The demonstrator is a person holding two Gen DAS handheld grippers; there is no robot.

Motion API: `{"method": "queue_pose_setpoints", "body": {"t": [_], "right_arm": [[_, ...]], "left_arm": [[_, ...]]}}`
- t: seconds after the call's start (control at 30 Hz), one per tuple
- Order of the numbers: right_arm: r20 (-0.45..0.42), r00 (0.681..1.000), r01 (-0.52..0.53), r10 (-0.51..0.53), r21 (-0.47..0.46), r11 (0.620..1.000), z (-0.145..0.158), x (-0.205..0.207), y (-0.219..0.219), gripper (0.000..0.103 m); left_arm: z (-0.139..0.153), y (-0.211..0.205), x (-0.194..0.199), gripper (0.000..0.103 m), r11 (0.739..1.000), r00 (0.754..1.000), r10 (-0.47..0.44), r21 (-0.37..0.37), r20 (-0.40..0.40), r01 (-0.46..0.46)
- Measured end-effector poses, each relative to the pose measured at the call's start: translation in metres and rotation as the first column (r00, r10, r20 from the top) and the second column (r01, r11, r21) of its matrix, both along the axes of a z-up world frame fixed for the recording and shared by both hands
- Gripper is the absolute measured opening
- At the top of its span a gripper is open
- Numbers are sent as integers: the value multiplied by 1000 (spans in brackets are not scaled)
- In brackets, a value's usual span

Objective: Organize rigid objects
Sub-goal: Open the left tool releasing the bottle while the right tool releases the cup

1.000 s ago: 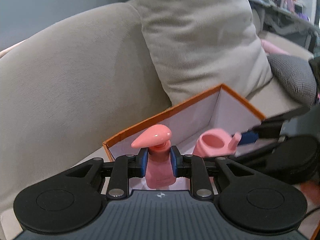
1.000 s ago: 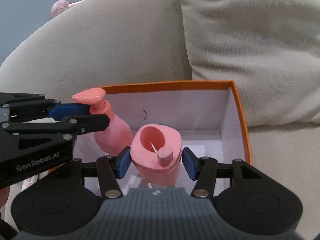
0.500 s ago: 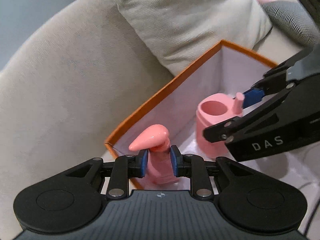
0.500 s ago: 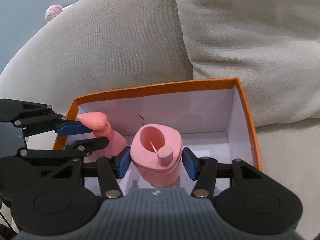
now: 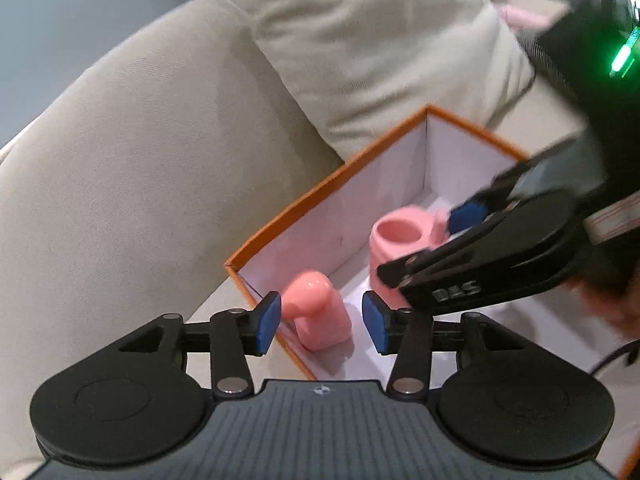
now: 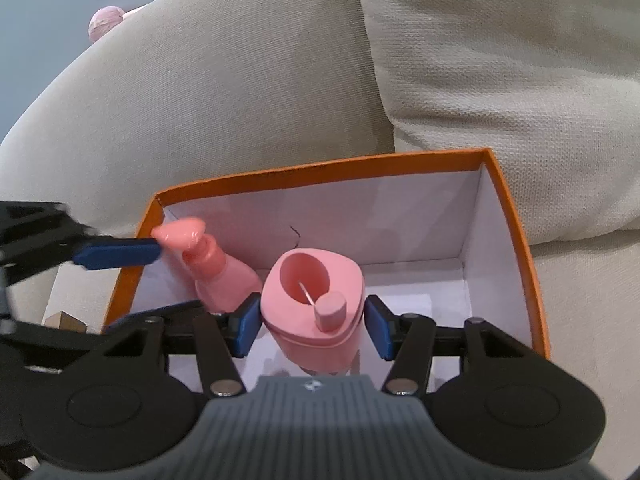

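Note:
An orange-rimmed white box (image 5: 280,216) (image 6: 320,166) sits on a beige sofa. A pink pump bottle (image 5: 320,312) (image 6: 224,276) stands inside it near the left corner. My left gripper (image 5: 320,322) is open with its pads either side of the bottle, not touching it. A pink cup-shaped container (image 5: 400,248) (image 6: 316,308) with a small stub on its rim stands in the box to the bottle's right. My right gripper (image 6: 310,326) is around the container with its pads close beside it; a narrow gap shows on each side.
A large beige cushion (image 5: 380,40) (image 6: 500,80) leans on the sofa back (image 5: 140,160) just behind the box. A small wooden block (image 6: 64,320) lies outside the box at the left. A pink round thing (image 6: 105,26) shows above the sofa back.
My left gripper lowered the pump bottle into the box and opened, letting it go. My right gripper lowered the container to the box floor and its pads have parted slightly.

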State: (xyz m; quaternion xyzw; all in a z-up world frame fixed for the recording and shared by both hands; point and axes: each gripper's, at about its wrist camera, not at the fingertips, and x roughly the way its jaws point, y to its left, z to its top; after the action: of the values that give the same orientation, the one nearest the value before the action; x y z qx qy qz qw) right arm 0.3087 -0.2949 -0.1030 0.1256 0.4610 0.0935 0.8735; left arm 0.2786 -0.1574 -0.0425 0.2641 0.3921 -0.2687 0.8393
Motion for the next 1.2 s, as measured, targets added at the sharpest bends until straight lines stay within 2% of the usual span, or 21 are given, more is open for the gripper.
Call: {"method": "queue_pose_setpoints", "body": {"t": [0.17,0.3,0.33,0.43,0.7,0.83,0.97,1.03,1.1,1.2], "right_arm": [[-6,1000,2,-2,-5,1000,0,3,12,57],[-13,1000,11,-11,-5,1000,-2,6,20,57],[-13,1000,13,-13,-5,1000,-3,6,21,57],[-9,1000,20,-20,2,1000,-6,10,26,57],[69,997,-12,17,-75,997,-6,25,39,57],[51,998,-33,38,-84,996,-10,21,39,57],[12,999,-30,31,-47,998,-11,18,33,59],[-5,1000,-29,28,-31,999,-12,17,30,63],[-22,999,-31,30,-40,999,-10,16,31,72],[-57,997,-47,44,-57,997,-7,10,33,75]], "left_arm": [[24,30,-11,60,985,994,95,-143,-51,-101],[22,49,-9,60,959,972,170,-198,-162,-201],[19,54,-8,56,952,965,186,-210,-184,-223],[14,65,-8,47,938,953,217,-225,-210,-263],[8,78,-11,43,908,938,250,-278,-241,-313],[5,84,-12,43,896,930,267,-291,-254,-336],[1,86,-10,43,886,922,282,-296,-266,-356],[1,88,-10,43,879,919,288,-305,-270,-366],[2,92,-11,43,872,915,297,-313,-274,-377],[2,98,-13,43,859,908,312,-325,-281,-396]]}}
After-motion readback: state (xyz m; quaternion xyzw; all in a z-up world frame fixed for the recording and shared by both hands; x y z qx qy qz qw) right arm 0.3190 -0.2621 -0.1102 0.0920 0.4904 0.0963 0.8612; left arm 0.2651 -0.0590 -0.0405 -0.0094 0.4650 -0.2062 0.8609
